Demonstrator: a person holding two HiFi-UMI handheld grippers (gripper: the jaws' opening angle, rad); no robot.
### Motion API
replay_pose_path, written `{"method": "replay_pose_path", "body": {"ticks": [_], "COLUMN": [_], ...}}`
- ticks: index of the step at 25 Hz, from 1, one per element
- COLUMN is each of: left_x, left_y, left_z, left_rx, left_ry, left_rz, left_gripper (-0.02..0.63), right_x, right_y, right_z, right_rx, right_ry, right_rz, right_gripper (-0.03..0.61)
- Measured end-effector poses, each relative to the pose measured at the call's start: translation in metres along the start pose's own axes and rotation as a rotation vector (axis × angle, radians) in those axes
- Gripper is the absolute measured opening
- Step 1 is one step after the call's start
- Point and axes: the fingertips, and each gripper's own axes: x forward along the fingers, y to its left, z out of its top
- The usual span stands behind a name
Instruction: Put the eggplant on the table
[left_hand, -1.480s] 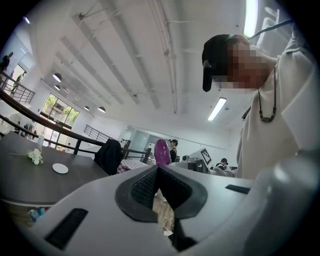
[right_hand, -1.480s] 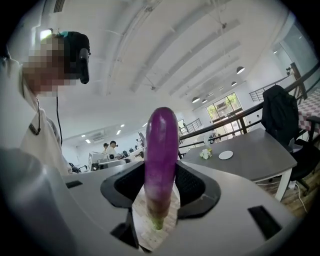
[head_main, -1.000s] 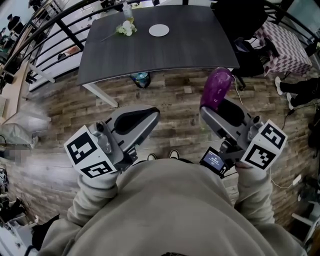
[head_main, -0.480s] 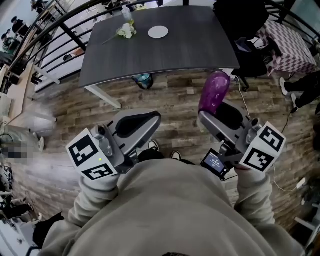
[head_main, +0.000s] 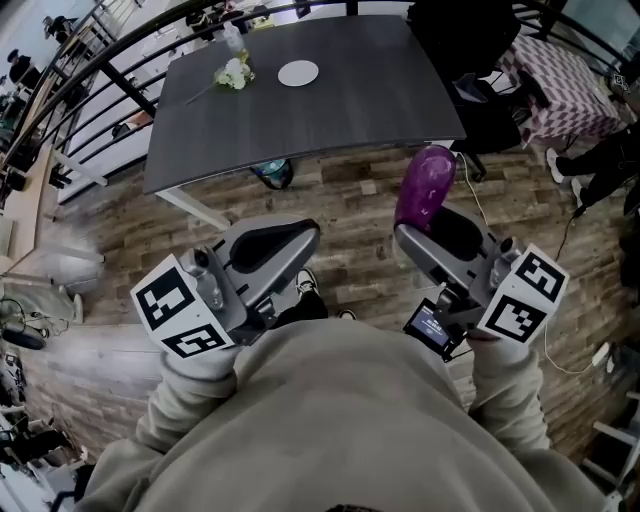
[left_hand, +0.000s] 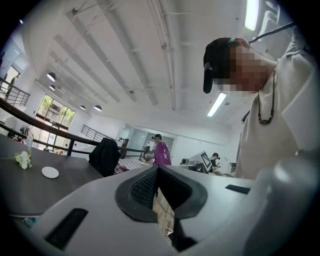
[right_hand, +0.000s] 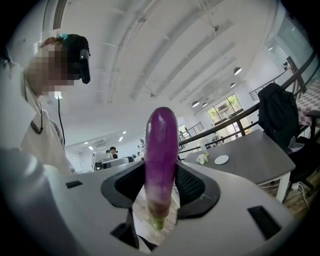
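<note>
The right gripper (head_main: 410, 234) still clamps the eggplant (head_main: 425, 182) upright, near of the table (head_main: 330, 110), which has drifted left in the head view. The left gripper (head_main: 298, 236) stays closed and empty.

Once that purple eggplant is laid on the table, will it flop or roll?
Probably stiff: the eggplant stands straight up from the fingers without drooping. Its rounded, glossy skin suggests it could roll on the flat table and slip if squeezed lightly.

A big open-plan lab or studio hall: high white ceiling (left_hand: 125, 60), strip lights (left_hand: 252, 15), black gallery railing (left_hand: 60, 133), wood-plank floor (head_main: 340, 200), dark counter (head_main: 300, 110)
</note>
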Motion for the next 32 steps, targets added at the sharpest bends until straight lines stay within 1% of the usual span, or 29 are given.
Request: {"method": "replay_pose_path", "body": {"ticks": [5,10,14,24,32], "left_x": [0.003,0.013,0.013,0.004,-0.013], "left_y": [0.012,0.048,0.074,0.151,0.210], "left_z": [0.003,0.012,0.015,0.041,0.062], "left_rx": [0.000,-0.023,-0.031,-0.037,-0.046], "left_ry": [-0.007,-0.001,-0.007,-0.033,-0.022], "left_rz": [-0.014,-0.023,-0.031,-0.061,-0.099], "left_gripper": [0.005,0.005,0.005,0.005,0.005], "right_x": [0.003,0.027,0.049,0.122,0.184], "right_y": [-0.009,-0.034,-0.044,-0.065,-0.074], "right_z": [0.005,0.020,0.024,0.047,0.062], "right_rx": [-0.008,0.007,-0.003,-0.026,-0.016], "right_ry": [-0.004,0.003,0.015,0.036,0.052], "right_rz": [-0.025,-0.049,-0.058,-0.078,-0.121], "right_gripper": [0.196,0.196,0.196,0.196,0.197]}}
